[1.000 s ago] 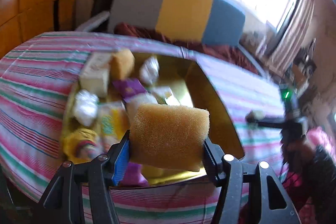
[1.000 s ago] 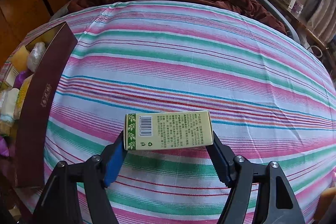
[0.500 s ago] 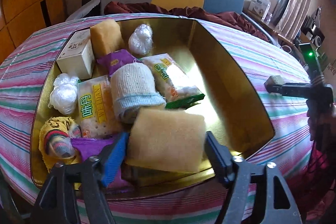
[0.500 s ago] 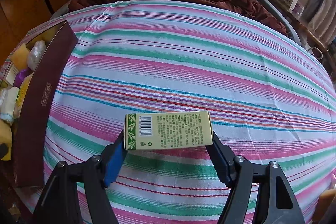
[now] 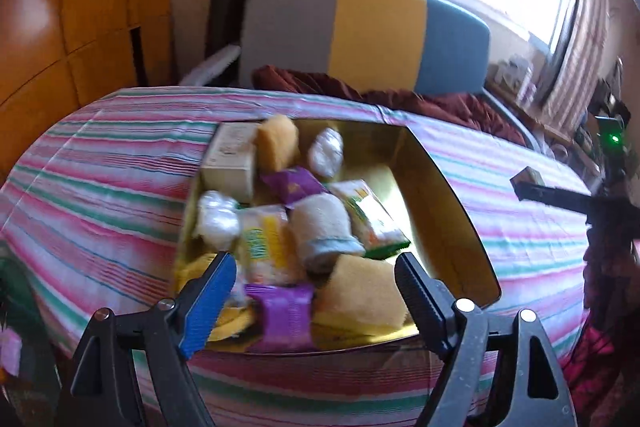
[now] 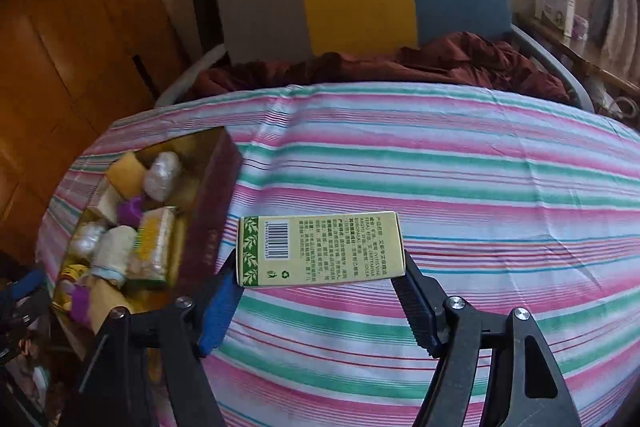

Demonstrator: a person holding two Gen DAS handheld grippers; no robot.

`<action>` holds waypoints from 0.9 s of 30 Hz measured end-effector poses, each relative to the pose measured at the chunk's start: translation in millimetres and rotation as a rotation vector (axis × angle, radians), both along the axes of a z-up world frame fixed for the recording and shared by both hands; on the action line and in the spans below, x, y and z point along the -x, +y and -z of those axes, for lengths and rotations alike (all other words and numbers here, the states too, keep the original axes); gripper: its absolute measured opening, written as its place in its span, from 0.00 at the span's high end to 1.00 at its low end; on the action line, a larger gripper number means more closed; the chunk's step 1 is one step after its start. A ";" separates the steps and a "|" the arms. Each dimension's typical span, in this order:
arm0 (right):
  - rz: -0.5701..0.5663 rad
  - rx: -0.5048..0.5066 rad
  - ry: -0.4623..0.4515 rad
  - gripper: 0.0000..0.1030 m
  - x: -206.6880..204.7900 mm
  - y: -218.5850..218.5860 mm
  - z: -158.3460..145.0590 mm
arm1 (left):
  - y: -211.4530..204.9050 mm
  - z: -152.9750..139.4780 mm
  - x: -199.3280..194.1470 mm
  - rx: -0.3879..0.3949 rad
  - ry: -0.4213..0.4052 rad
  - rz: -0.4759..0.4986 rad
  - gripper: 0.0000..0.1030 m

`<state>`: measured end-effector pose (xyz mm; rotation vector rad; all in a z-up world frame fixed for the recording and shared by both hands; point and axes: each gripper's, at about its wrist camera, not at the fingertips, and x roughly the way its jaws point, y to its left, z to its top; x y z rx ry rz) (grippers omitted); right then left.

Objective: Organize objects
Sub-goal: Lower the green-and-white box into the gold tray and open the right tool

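A: Where does the yellow sponge (image 5: 362,293) sit?
B: It lies flat in the near corner of the gold-lined box (image 5: 448,211), leaning on a purple packet (image 5: 286,311) beside it.

A: What else fills the box?
B: A rolled cream cloth (image 5: 324,231) with a pale blue edge, a yellow snack pack (image 5: 266,247), a green-trimmed packet (image 5: 370,217), two white wrapped bundles, a second sponge (image 5: 277,143) standing at the far end, and a small cream carton (image 5: 232,157) next to it.

A: And the green-and-cream carton (image 6: 320,249)?
B: It lies lengthwise, barcode and print facing up, off the striped cloth (image 6: 440,167), to the right of the box's maroon wall.
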<state>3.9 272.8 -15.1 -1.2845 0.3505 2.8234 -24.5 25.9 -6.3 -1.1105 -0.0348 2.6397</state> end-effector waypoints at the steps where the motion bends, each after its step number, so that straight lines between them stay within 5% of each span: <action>1: -0.042 0.000 0.018 0.29 1.6 -16.8 -6.0 | -7.0 -2.9 -1.1 -0.010 0.008 -0.017 0.19; 6: -0.314 -0.061 0.024 0.28 11.5 -109.5 -20.5 | -37.0 -9.6 -4.4 -0.047 0.019 -0.088 0.19; 13: -0.525 -0.291 -0.120 0.27 19.8 -191.7 19.6 | -55.0 -11.2 -12.6 0.013 0.044 -0.176 0.19; 19: -0.529 -0.366 -0.169 0.02 15.8 -200.7 39.5 | -57.6 -16.6 -15.3 0.070 0.077 -0.248 0.20; 27: -0.445 -0.292 -0.131 0.00 2.1 -183.6 27.3 | -44.0 -28.9 -23.4 0.101 0.129 -0.281 0.19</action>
